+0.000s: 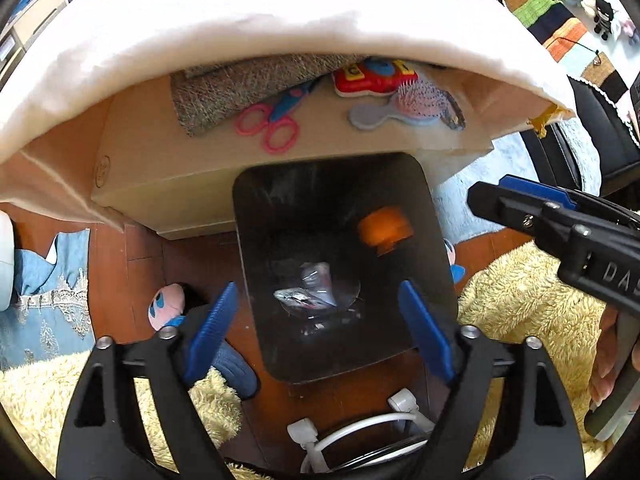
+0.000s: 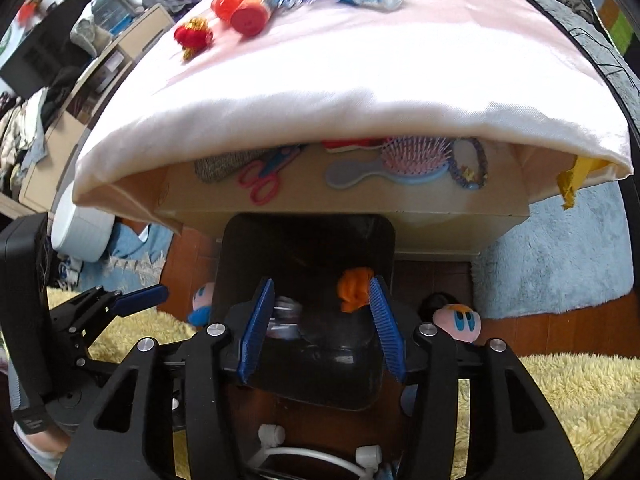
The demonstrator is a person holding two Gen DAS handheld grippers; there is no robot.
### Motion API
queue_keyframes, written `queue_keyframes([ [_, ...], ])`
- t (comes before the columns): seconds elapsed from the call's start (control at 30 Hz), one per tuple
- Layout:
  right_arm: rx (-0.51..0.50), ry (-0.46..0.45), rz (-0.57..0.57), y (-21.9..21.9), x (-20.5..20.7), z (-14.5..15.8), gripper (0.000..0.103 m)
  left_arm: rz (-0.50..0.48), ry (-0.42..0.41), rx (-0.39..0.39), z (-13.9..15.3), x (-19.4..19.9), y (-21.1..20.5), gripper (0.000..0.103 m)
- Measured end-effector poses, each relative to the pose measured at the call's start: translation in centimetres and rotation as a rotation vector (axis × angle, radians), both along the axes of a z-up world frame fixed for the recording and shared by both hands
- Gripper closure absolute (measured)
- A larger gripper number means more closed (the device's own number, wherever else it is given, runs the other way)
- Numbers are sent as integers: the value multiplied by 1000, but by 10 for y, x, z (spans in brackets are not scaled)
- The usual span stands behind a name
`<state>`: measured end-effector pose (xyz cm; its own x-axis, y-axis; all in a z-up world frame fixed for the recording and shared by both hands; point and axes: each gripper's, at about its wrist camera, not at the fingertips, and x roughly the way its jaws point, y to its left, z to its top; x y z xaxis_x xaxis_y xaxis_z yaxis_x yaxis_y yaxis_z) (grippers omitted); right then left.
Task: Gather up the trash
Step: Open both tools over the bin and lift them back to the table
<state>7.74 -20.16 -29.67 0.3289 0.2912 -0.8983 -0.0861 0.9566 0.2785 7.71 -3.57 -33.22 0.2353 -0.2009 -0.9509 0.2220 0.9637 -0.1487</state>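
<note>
Dropping trash: both the left gripper [image 1: 316, 328] and the right gripper [image 2: 322, 328] spread empty over the black bin [image 1: 280, 208]; orange scrap [image 1: 384, 230] and clear wrapper [image 1: 308, 292] inside; next, judged, fetch more from the bed.

Orange scrap [image 2: 353, 289] beside open right tool [image 2: 320, 330], above black bin [image 2: 308, 240].

Black bin [image 1: 436, 280], orange scrap [image 1: 384, 230] — pink-handled scissors [image 1: 268, 128] (blade end blue), yellow fleecy rug [image 2: 560, 408].
</note>
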Motion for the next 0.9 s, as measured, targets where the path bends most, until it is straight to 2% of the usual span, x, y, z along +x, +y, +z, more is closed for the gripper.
queue_keyframes([
  [0.17,11,-28,-25,-9,3,15,44,15,-19,8,12,5,6,22],
  [0.33,-2,-126,-69,-24,5,50,22,51,-86,14,41,12,18,18],
  [0.53,-24,-218,-92,-36,15,83,21,70,-165,25,76,26,26,15],
  [0.73,-42,-234,-96,-42,40,92,21,91,-213,13,104,54,32,15],
  [0.9,-59,-253,-91,-43,63,94,21,113,-240,15,117,84,36,15],
])
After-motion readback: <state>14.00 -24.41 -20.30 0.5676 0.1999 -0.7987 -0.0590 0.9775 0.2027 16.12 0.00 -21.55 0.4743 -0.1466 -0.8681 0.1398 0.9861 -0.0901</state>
